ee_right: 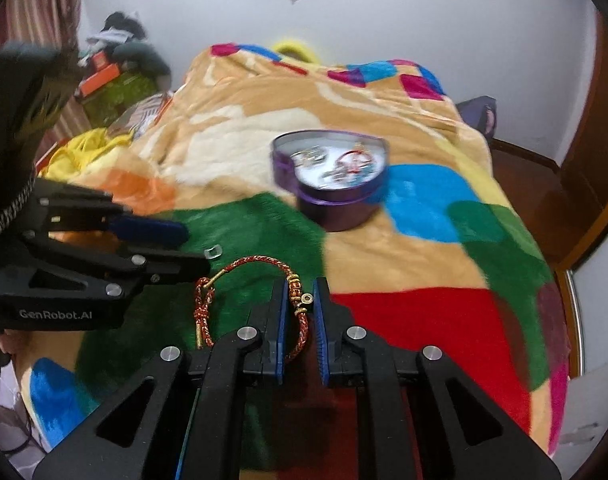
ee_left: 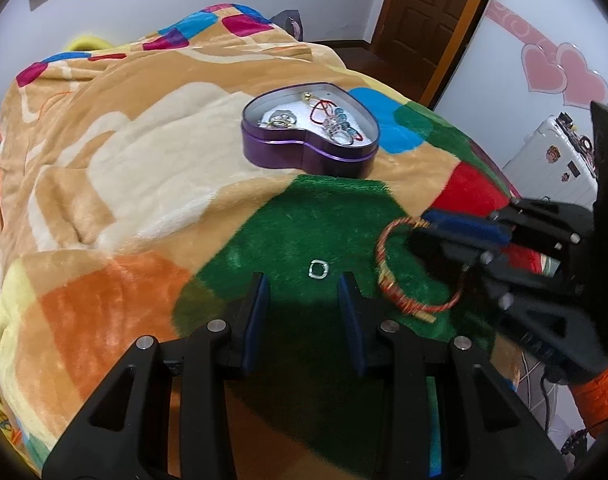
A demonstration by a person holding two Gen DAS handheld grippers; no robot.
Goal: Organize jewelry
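A purple heart-shaped tin (ee_left: 288, 152) sits open on the bed with several pieces of jewelry inside; it also shows in the right wrist view (ee_right: 335, 206). A small silver square ring (ee_left: 318, 269) lies on the green patch of blanket, just ahead of my open, empty left gripper (ee_left: 304, 284); it also shows in the right wrist view (ee_right: 213, 252). My right gripper (ee_right: 302, 300) is shut on a red braided bracelet (ee_right: 260, 262) with gold beads, holding it just above the blanket. In the left wrist view the bracelet (ee_left: 383, 268) hangs from the right gripper (ee_left: 423, 222).
A colourful plush blanket (ee_left: 144, 168) covers the bed. A brown door (ee_left: 427, 12) and a white suitcase (ee_left: 551, 160) stand to the right. Clutter and a yellow cloth (ee_right: 84, 148) lie at the bed's far left side.
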